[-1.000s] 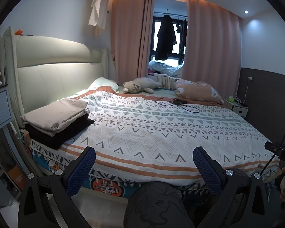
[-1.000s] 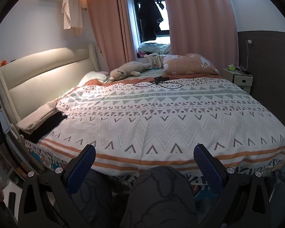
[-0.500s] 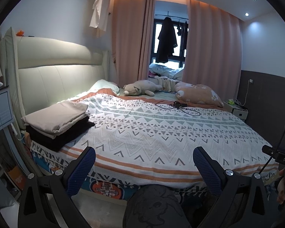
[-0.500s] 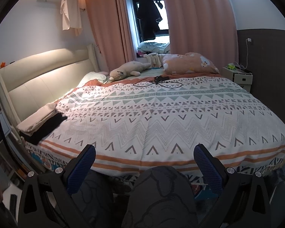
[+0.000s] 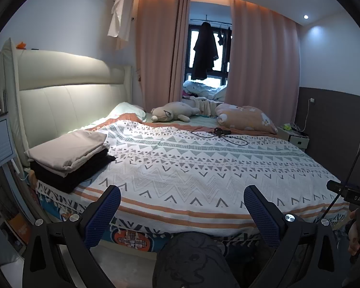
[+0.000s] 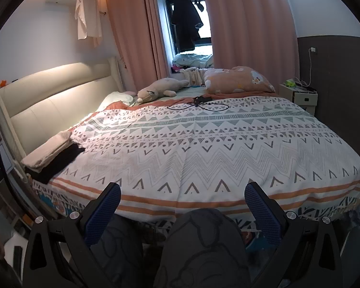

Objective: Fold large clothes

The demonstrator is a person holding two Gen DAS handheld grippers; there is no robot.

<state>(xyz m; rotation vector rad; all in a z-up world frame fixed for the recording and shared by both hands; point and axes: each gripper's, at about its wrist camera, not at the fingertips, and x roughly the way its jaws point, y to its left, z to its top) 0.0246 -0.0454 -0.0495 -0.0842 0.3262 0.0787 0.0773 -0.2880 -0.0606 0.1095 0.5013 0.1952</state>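
Observation:
A folded beige garment (image 5: 67, 148) (image 6: 45, 151) lies on a folded black garment (image 5: 72, 172) (image 6: 57, 163) at the bed's near left corner. The patterned bedspread (image 5: 204, 163) (image 6: 204, 148) covers the bed in front of me. My left gripper (image 5: 182, 206) hovers open over the bed's near edge, nothing between its blue pads. My right gripper (image 6: 182, 206) is also open and holds nothing, above the near edge. A person's knee in dark patterned trousers (image 5: 192, 259) (image 6: 204, 247) sits below both grippers.
A black cable (image 5: 220, 135) (image 6: 199, 103), a plush toy (image 5: 172, 115) (image 6: 158, 91) and an orange pillow (image 5: 246, 117) (image 6: 237, 80) lie at the bed's far side. A cream headboard (image 5: 67, 91) runs along the left. A nightstand (image 5: 295, 136) (image 6: 302, 94) stands at the right.
Both grippers have tilted up slightly, so the bed sits lower in both views. Nothing on the bed has moved, and both grippers stay open.

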